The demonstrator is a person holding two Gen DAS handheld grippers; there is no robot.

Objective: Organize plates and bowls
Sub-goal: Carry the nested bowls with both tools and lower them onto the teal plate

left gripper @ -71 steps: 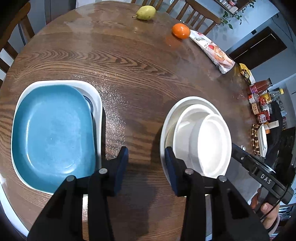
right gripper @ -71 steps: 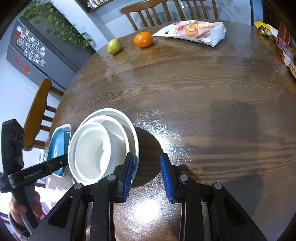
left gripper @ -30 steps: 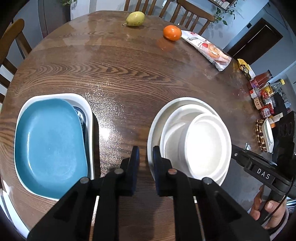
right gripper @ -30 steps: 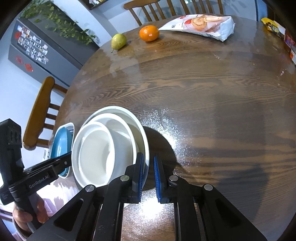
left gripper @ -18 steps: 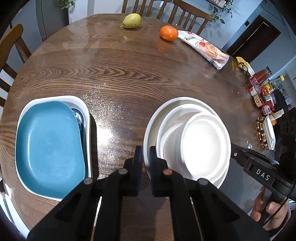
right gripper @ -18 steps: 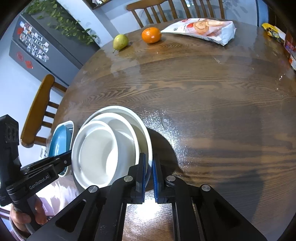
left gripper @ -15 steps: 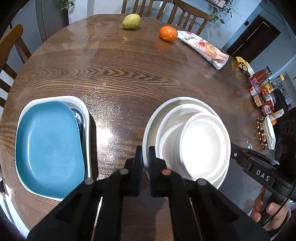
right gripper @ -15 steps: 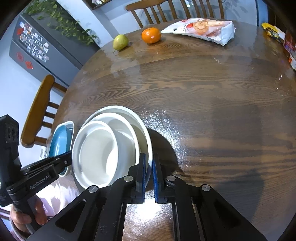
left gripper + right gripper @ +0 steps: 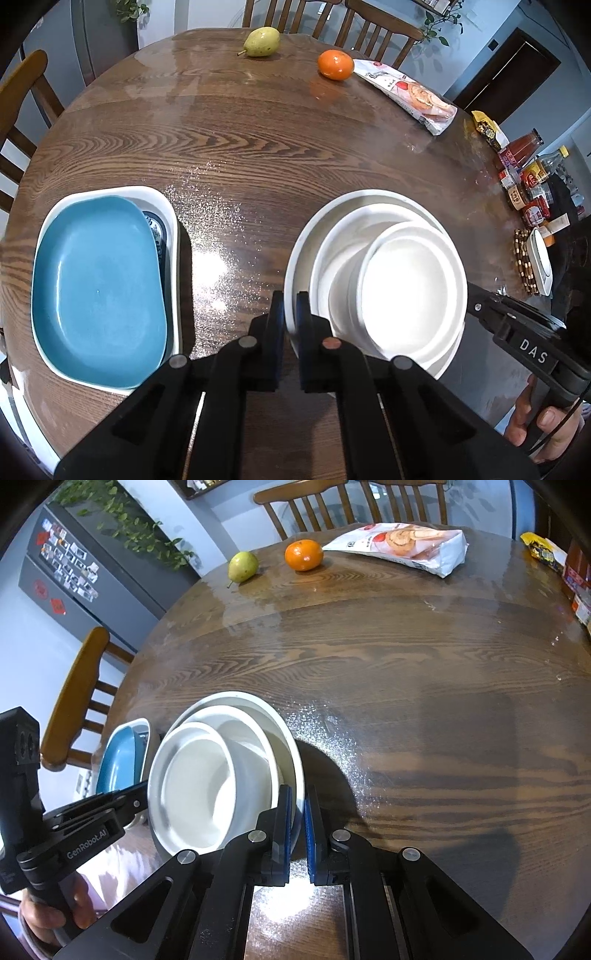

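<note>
Patterned dark dish (image 9: 157,230) under blue rounded plate (image 9: 98,280): only sliver shows, pattern unreadable. White rounded tray (image 9: 173,236) beneath: floor hidden. Largest white round plate (image 9: 301,240): near rim hidden behind fingers of left hand-held gripper (image 9: 290,325); in right wrist view rim vanishes between fingers of right hand-held gripper (image 9: 298,823). Jars and bottles (image 9: 524,177) at round wooden table (image 9: 258,147) edge: labels too small. Person's hand (image 9: 543,424) cut by frame.

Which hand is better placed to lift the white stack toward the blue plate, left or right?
Neither alone. The left tool and right tool each pinch the rim of the big white dish on opposite sides. The left is nearer the blue plate, so it would likely lead.
</note>
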